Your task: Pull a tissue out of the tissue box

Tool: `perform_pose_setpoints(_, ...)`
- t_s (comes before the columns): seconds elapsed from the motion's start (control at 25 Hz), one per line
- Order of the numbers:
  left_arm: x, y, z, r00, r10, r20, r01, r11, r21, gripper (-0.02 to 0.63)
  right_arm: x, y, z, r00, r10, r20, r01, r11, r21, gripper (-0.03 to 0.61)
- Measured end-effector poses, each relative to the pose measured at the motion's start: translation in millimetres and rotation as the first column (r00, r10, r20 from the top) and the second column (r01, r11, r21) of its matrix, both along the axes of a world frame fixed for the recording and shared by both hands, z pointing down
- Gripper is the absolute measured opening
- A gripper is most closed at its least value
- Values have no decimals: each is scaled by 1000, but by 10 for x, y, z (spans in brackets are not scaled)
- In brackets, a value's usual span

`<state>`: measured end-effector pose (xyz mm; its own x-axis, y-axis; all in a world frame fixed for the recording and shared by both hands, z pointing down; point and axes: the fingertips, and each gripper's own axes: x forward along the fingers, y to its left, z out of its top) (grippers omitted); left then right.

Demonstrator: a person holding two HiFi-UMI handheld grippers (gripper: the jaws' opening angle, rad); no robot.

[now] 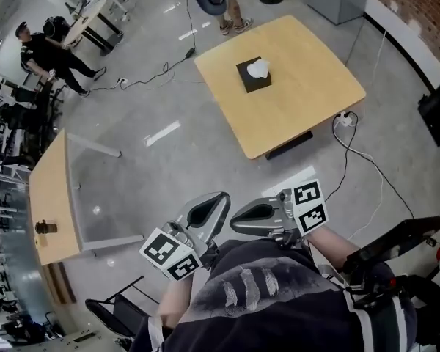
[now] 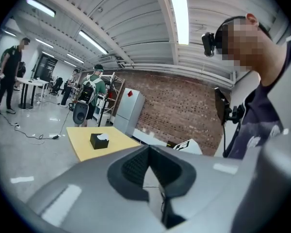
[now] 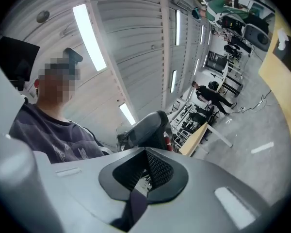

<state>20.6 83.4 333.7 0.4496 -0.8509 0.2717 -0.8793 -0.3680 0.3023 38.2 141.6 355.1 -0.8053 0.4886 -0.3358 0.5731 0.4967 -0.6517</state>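
A black tissue box (image 1: 254, 75) with a white tissue sticking out of its top stands near the middle of a light wooden table (image 1: 308, 86), far ahead across the floor. Both grippers are held close to the person's chest, well short of that table. My left gripper (image 1: 221, 198) is shut with nothing in it, and so is my right gripper (image 1: 235, 224) beside it. In the left gripper view the shut left gripper (image 2: 148, 148) points toward the tissue box (image 2: 99, 141). In the right gripper view the right gripper (image 3: 145, 151) points upward, with the tissue box (image 3: 284, 46) at the far right edge.
Grey floor lies between me and the table, crossed by cables (image 1: 367, 160) and a power strip (image 1: 344, 119). A second wooden table (image 1: 50, 196) with a grey panel stands at the left. People (image 1: 48, 53) stand at the far left, and a black case (image 1: 436, 108) at the right.
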Motion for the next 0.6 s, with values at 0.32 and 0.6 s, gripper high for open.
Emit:
perform_pose_setpoints(0.32,-192,-176,-38,999,-44,-32,45,999,26,2,-104,-193,-29,999,-7,-42,6,1000,-17,-2)
perform_pose_setpoints(0.6,-630,-360,25,994,-52,-95,58,997,57,2,-413,-453,19,992,66,-110,-65,998,10,-2)
